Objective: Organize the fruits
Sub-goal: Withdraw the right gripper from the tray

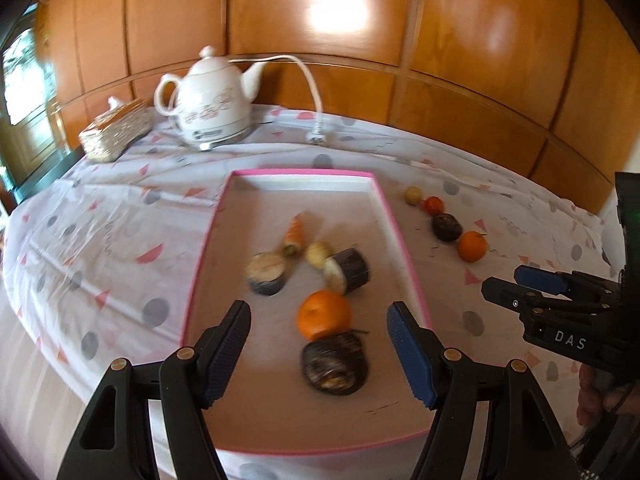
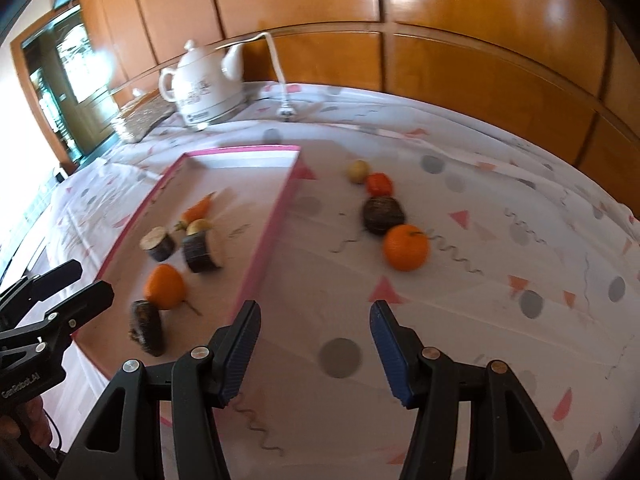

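A pink-rimmed tray (image 1: 404, 248) (image 2: 276, 216) lies on the patterned cloth. Inside it are an orange (image 1: 323, 314) (image 2: 165, 286), a dark round root (image 1: 334, 368) (image 2: 147, 327), two cut dark-skinned pieces (image 1: 347, 271) (image 1: 266, 273), a small pale potato (image 1: 318, 254) and a carrot (image 1: 295, 232) (image 2: 197, 210). Right of the tray lie a second orange (image 2: 405, 247) (image 1: 472, 246), a dark round root (image 2: 383, 215), a small red tomato (image 2: 379, 184) and a pale potato (image 2: 358, 171). My left gripper (image 1: 319, 330) hangs open over the tray's near end. My right gripper (image 2: 315, 330) is open above bare cloth, right of the tray.
A white electric kettle (image 1: 212, 96) with its cord and plug (image 1: 314, 138) stands at the back of the table, beside a woven tissue box (image 1: 116, 130). Wood panelling runs behind. A hand (image 1: 592, 396) holds the right gripper at the frame's right edge.
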`<state>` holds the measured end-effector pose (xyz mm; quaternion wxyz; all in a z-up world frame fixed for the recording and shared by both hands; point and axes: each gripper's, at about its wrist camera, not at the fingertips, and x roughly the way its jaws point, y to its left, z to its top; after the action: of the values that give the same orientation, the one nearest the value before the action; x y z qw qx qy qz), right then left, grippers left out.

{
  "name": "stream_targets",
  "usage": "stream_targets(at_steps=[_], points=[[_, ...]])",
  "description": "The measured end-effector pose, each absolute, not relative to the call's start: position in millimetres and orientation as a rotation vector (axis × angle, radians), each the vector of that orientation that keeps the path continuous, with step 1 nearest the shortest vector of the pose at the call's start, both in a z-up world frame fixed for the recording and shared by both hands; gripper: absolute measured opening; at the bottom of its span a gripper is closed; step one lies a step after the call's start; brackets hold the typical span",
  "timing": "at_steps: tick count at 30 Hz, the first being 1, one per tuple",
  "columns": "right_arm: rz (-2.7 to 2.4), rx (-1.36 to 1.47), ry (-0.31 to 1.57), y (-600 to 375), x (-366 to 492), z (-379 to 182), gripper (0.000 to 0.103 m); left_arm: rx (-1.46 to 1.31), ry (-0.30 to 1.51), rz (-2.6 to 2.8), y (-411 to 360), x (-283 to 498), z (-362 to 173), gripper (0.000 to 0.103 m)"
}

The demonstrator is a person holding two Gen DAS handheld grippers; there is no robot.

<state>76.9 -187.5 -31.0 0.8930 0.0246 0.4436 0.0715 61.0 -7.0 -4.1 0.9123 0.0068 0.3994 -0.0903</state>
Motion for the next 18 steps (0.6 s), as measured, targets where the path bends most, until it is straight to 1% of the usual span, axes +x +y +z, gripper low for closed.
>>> stream_targets(at_steps=[18], points=[[-0.066, 0.052, 0.939, -292, 65, -19, 0.058, 0.101, 0.85, -0.352, -89, 86, -11, 0.071]])
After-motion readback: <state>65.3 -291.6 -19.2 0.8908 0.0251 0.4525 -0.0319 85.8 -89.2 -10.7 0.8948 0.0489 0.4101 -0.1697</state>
